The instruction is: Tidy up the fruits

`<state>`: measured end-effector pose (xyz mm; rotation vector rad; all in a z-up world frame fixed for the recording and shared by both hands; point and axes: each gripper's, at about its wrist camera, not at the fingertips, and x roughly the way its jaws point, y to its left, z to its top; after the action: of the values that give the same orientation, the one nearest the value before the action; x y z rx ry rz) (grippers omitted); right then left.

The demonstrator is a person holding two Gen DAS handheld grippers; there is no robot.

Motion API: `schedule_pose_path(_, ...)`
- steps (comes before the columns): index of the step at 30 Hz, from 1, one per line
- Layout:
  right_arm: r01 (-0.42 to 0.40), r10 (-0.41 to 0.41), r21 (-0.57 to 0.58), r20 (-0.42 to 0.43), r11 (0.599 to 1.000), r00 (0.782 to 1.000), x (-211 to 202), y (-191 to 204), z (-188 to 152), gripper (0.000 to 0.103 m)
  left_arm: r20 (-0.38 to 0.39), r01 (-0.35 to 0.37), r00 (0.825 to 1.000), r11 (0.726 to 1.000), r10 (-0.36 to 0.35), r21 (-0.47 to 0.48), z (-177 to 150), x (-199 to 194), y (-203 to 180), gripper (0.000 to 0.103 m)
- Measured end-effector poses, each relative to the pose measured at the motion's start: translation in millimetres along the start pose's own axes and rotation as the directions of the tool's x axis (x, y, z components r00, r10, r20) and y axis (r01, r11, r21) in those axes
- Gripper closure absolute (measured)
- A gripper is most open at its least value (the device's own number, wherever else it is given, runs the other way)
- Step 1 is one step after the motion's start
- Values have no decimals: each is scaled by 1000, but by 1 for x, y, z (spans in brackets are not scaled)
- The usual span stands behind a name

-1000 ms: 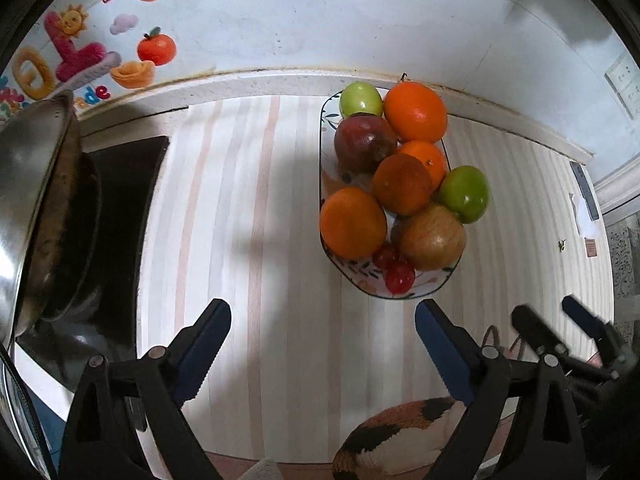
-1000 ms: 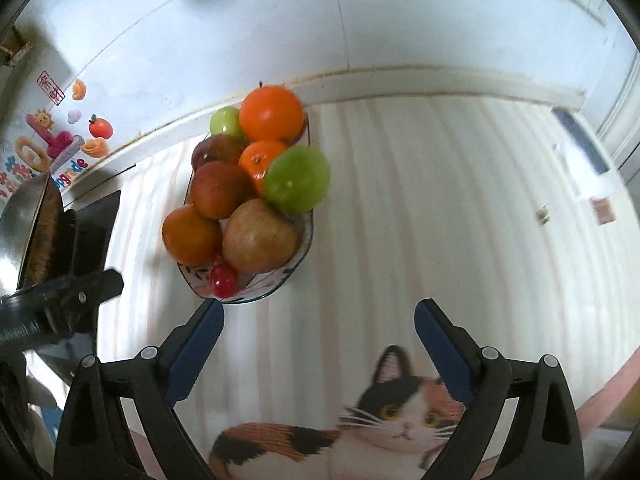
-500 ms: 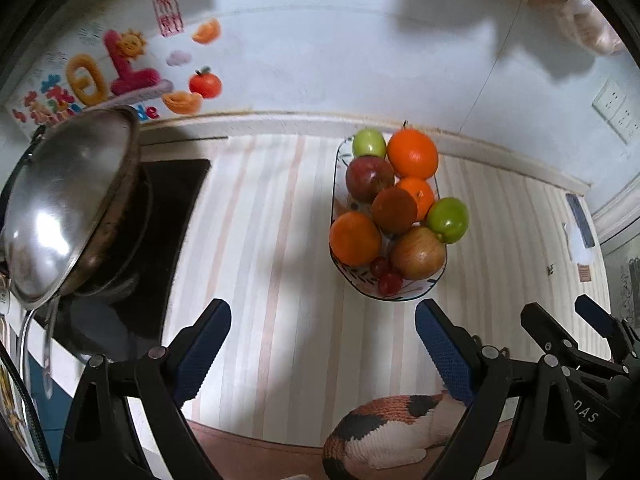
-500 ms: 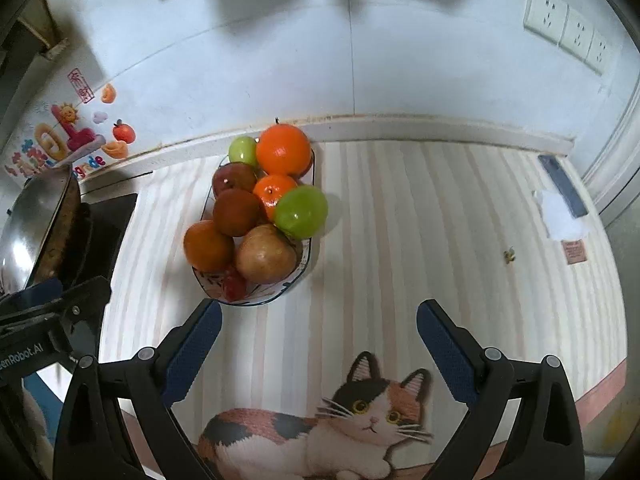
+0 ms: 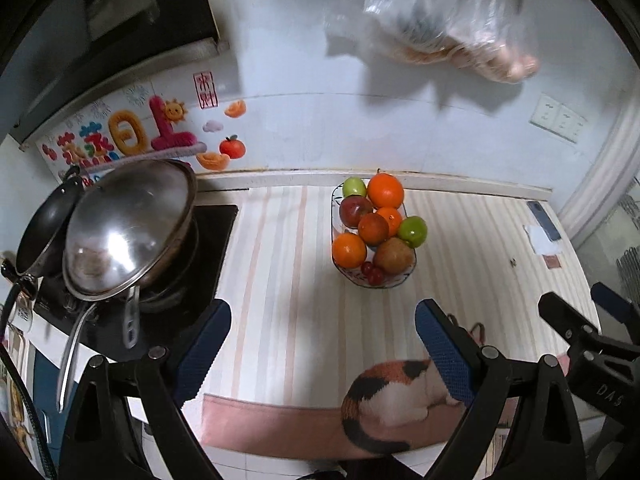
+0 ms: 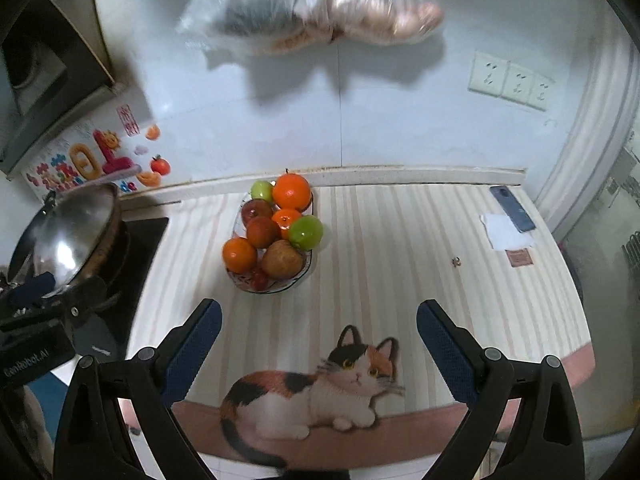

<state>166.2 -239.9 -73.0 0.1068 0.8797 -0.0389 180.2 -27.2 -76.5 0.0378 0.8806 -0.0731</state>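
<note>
A striped mat (image 6: 400, 248) is covering the counter, with a printed cat (image 6: 316, 384) lying along its pink front edge, just ahead of and between the jaws of the right gripper (image 6: 318, 336). Both grippers are hanging above the mat with nothing between their blue pads: the left gripper (image 5: 322, 338) is standing released, jaws wide apart, and the right one likewise. The fruit bowl (image 5: 390, 280) is sitting on the mat well beyond the jaws, right of centre from the left gripper and left of centre from the right; it is holding oranges (image 5: 385, 191), green apples (image 5: 412, 231), red fruit and small cherries (image 5: 372, 273), piled together. Far to the left of the jaws a steel wok (image 5: 124, 224) is leaning on a black stove (image 5: 208, 240). The white wall (image 6: 380, 128) behind is carrying colourful stickers (image 5: 132, 132), sockets (image 6: 508, 80) and hanging plastic bags (image 6: 320, 4). A phone (image 6: 512, 208) and paper are lying far right on the mat.
</note>
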Motion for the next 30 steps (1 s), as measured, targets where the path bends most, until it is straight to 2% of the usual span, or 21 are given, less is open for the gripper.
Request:
schedule_pose_path(5, 12, -13, 23, 50, 1000, 999, -60, 11, -23, 3, 43, 14, 999, 1000, -16, 26, -24, -44, 5, 9)
schedule_pose_path(8, 38, -40, 26, 85, 999, 996, -89, 14, -37, 3, 42, 30, 999, 999, -31, 32, -37, -60, 5, 9)
schedule_pose_path(14, 39, -43, 35, 110, 999, 993, -130, 17, -60, 3, 77, 30, 996, 999, -33, 43, -53, -93, 6, 9)
schedule_pose_path(23, -15, 11, 32, 147, 999, 989, -171, 14, -71, 3, 132, 15, 991, 1000, -17, 13, -60, -125, 5, 9)
schedule_pose_path(30, -33, 29, 27, 146, 999, 989, -173, 9, -66, 3, 122, 9, 992, 1000, -7, -16, -58, -120, 2, 9)
